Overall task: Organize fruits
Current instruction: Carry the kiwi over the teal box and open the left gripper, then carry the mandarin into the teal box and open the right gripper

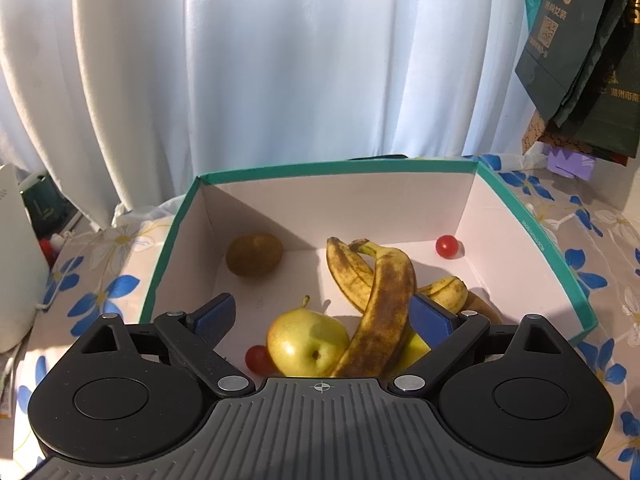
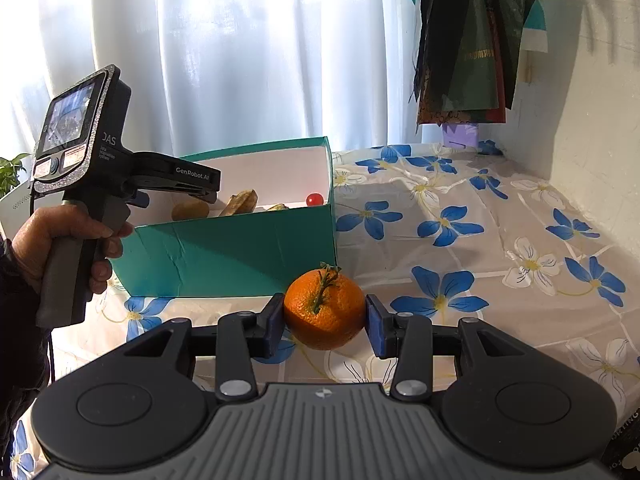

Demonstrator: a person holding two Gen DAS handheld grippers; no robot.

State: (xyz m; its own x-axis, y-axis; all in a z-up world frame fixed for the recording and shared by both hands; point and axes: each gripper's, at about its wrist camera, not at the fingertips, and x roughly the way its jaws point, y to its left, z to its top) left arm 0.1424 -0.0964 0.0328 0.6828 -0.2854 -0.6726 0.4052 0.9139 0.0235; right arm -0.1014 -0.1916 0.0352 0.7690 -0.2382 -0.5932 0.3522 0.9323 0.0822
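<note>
A teal box (image 1: 532, 216) with a white inside holds spotted bananas (image 1: 384, 292), a yellow-green apple (image 1: 306, 340), a brown kiwi (image 1: 255, 254) and two cherry tomatoes (image 1: 447, 246). My left gripper (image 1: 324, 316) is open above the box's near side, its jaws on either side of the apple and bananas, holding nothing. My right gripper (image 2: 325, 314) is shut on an orange (image 2: 325, 308) with a green stem, in front of the teal box (image 2: 240, 256). The left gripper's body (image 2: 120, 172) shows in the right wrist view, over the box.
The table carries a cloth with blue flowers (image 2: 460, 220). White curtains (image 1: 260, 60) hang behind the box. Dark green bags (image 1: 580, 52) hang at the right. A white object (image 1: 12, 260) stands at the left edge. A white wall (image 2: 600, 120) borders the table's right.
</note>
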